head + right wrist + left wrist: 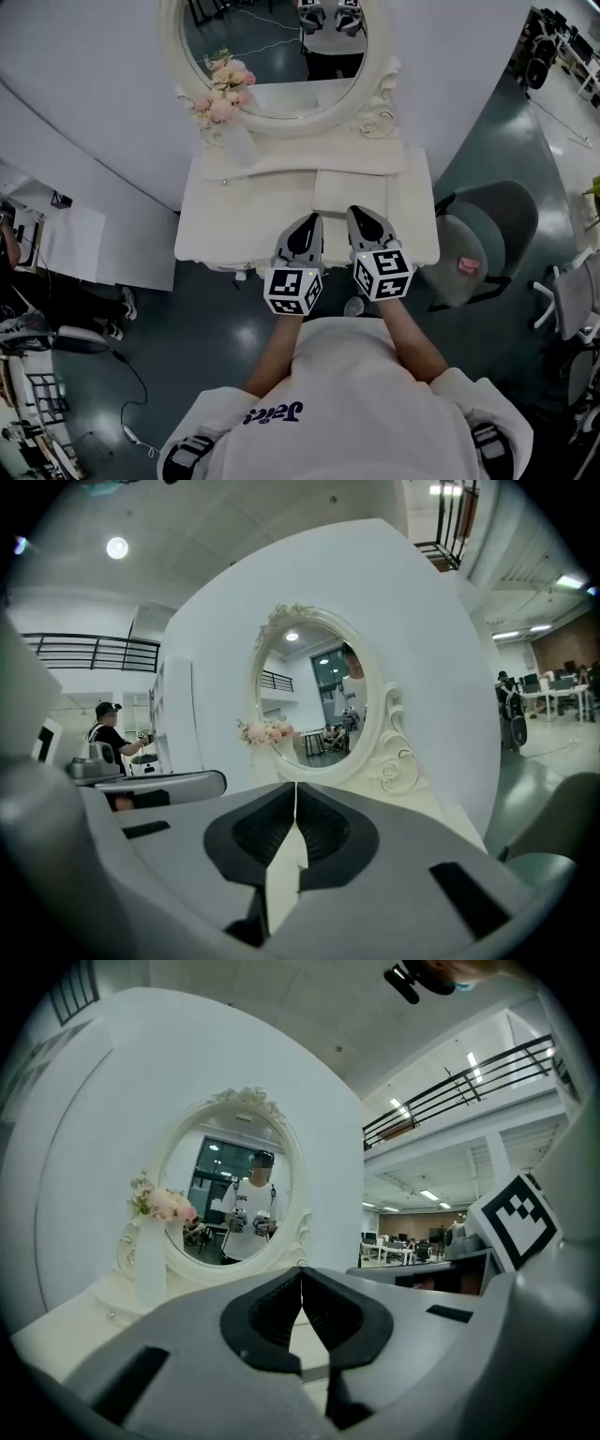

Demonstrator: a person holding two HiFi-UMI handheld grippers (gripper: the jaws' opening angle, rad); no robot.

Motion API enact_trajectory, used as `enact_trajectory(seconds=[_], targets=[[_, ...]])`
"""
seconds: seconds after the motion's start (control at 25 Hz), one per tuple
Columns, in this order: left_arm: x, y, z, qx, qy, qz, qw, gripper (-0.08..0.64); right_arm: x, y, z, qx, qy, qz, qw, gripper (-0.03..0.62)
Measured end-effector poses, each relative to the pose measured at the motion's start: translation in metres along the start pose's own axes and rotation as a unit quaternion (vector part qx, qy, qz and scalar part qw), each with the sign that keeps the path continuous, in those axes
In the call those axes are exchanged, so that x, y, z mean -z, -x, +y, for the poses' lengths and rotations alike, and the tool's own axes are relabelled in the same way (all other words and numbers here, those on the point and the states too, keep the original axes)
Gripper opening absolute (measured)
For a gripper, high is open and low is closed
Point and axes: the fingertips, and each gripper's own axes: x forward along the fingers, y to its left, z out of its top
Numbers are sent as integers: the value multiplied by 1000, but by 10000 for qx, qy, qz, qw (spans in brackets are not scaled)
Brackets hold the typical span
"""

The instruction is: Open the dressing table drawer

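While the head view only places the left gripper (307, 228) and right gripper (367, 223) side by side over the dressing table (225, 220) top, each gripper view shows its jaws clenched tip to tip, grasping nothing. Its drawer front is hidden under the top's near edge, at 6 o'clock. An oval mirror (281, 56) stands at 12 o'clock, a flower vase (225, 98) at 11.

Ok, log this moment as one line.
left gripper: shut, empty | right gripper: shut, empty | position: both over dressing table
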Motion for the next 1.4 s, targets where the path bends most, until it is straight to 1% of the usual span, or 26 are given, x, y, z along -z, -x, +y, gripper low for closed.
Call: enact_trajectory(seconds=[0.12, 0.24, 0.32, 0.48, 0.64, 0.76, 0.84, 1.12, 1.36, 1.4], targets=[[13, -23, 5, 260, 5, 96, 9996, 15, 11, -15, -10, 65, -31, 195, 9998, 9], [21, -44, 19, 451, 156, 148, 9987, 15, 16, -28, -17, 183, -38, 304, 9994, 9], [24, -55, 25, 581, 210, 177, 9979, 15, 25, -37, -24, 342, -110, 403, 9985, 9], [28, -78, 33, 968, 114, 352, 9946, 15, 51, -56, -44, 772, -484, 731, 9931, 9], [30, -93, 43, 1269, 91, 522, 9905, 15, 80, -67, -57, 1151, -918, 988, 9842, 9], [35, -98, 50, 1447, 109, 652, 9873, 15, 111, -73, -59, 1273, -1430, 1213, 9740, 9], [42, -101, 53, 1536, 143, 752, 9852, 15, 132, -74, -62, 1380, -1647, 1366, 9670, 9], [65, -107, 55, 1814, 157, 1061, 9776, 15, 195, -75, -72, 1740, -1774, 2022, 9473, 11], [73, -115, 54, 1862, 105, 1200, 9751, 15, 231, -85, -80, 1768, -1799, 2539, 9338, 13], [74, -117, 54, 1862, 115, 1208, 9750, 15, 235, -86, -82, 1755, -1834, 2604, 9315, 32]])
